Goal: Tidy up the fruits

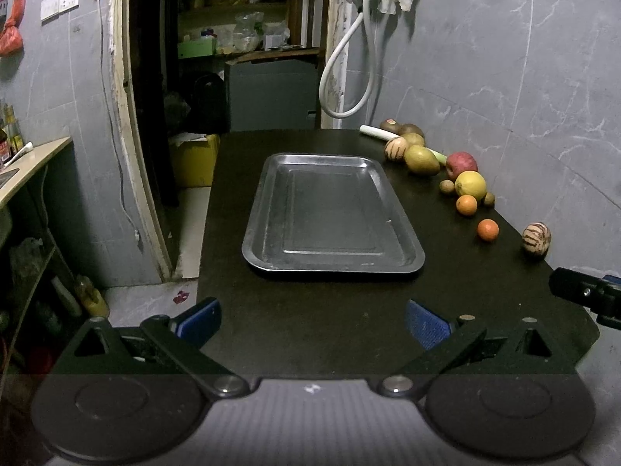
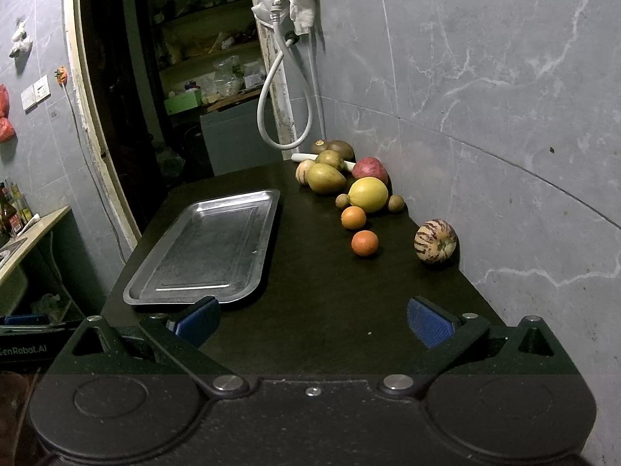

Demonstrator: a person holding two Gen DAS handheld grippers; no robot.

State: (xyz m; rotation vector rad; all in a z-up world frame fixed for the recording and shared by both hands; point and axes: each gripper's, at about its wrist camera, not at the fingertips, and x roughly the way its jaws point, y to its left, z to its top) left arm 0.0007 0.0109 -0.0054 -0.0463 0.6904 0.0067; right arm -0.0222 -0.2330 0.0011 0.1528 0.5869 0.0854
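Both grippers, left (image 1: 312, 324) and right (image 2: 313, 322), had their blue-padded fingers (image 2: 429, 326) spread wide over the near end of the dark table (image 1: 318, 322), holding nothing. On that table a bare metal tray (image 1: 254, 250) lay left of the fruit, which stretched along the wall: a striped melon (image 2: 434, 246) nearest and apart, a yellow lemon (image 2: 368, 194), a red apple (image 2: 368, 169), and two small oranges (image 2: 364, 243) closest to the tray.
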